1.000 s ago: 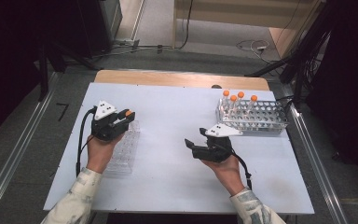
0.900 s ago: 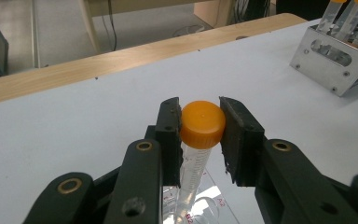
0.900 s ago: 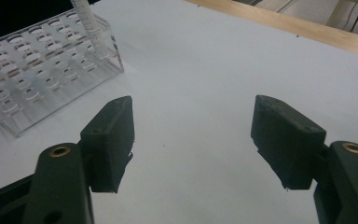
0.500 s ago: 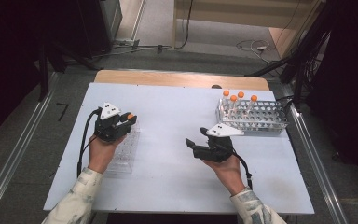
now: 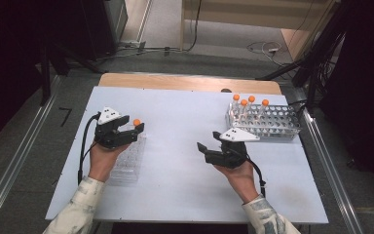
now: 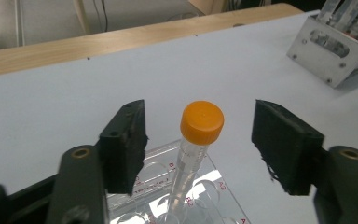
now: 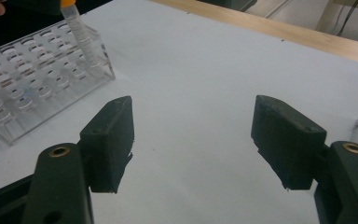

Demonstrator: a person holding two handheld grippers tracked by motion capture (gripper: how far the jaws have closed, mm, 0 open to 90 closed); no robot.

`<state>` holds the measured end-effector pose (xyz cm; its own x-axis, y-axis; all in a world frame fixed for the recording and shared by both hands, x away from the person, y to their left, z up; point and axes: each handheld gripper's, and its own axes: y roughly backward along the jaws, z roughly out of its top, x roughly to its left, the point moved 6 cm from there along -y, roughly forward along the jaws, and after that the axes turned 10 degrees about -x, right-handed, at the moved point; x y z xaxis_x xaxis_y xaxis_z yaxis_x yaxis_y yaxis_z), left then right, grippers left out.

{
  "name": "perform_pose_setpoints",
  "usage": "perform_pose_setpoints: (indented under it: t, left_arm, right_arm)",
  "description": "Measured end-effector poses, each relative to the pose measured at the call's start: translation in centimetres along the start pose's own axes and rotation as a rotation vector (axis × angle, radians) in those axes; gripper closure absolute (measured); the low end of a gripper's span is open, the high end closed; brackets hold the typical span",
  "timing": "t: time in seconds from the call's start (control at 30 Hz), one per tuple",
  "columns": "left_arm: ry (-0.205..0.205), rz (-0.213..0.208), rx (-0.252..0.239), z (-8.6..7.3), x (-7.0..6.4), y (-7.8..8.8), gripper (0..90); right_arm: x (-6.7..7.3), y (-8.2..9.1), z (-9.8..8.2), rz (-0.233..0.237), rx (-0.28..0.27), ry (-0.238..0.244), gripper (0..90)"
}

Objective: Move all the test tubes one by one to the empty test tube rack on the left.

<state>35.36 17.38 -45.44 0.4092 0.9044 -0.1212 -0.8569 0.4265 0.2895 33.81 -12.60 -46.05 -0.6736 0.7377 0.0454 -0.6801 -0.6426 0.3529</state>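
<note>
At the left of the high view, over the far end of a clear plastic rack (image 5: 126,163), the left gripper (image 5: 135,130) hangs with its jaws just opened; in the left gripper view a tube (image 6: 193,154) with an orange cap stands between the two black pads (image 6: 123,144), touching neither, with a clear gap on each side. The tube leans a little and its lower end sits in a well of the clear rack near the bottom middle of that view. In the right gripper view the same tube shows at the upper left, standing at the far corner of the clear rack with the left gripper above it. At the middle right of the high view the right gripper (image 5: 203,149) rests above the bare white table (image 5: 175,117), jaws spread wide with nothing between them. In the upper right of the high view a metal rack (image 5: 268,122) holds four more orange-capped tubes (image 5: 248,105) upright, well apart from the clear rack
</note>
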Motion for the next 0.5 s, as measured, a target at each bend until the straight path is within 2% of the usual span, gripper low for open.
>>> perform_pose_setpoints:
  t: [0.1,0.27,0.33,0.5]
  left_arm:
    - [0.055,-0.010,-0.026,0.1,0.4,0.6,31.0]
    - [0.082,0.008,-0.048,0.1,1.2,1.6,30.9]
    - [0.098,0.014,-0.052,0.1,1.3,1.9,27.4]
    - [0.101,0.024,-0.070,0.1,1.3,2.6,23.5]
  right_arm:
    - [-0.6,0.5,0.4,-0.011,-0.020,-0.011,28.5]
    - [-1.9,1.3,0.9,-0.044,-0.038,-0.028,28.5]
    - [-2.4,1.6,1.1,-0.060,-0.049,-0.036,28.5]
    - [-3.7,2.3,1.4,-0.091,-0.060,-0.051,28.5]
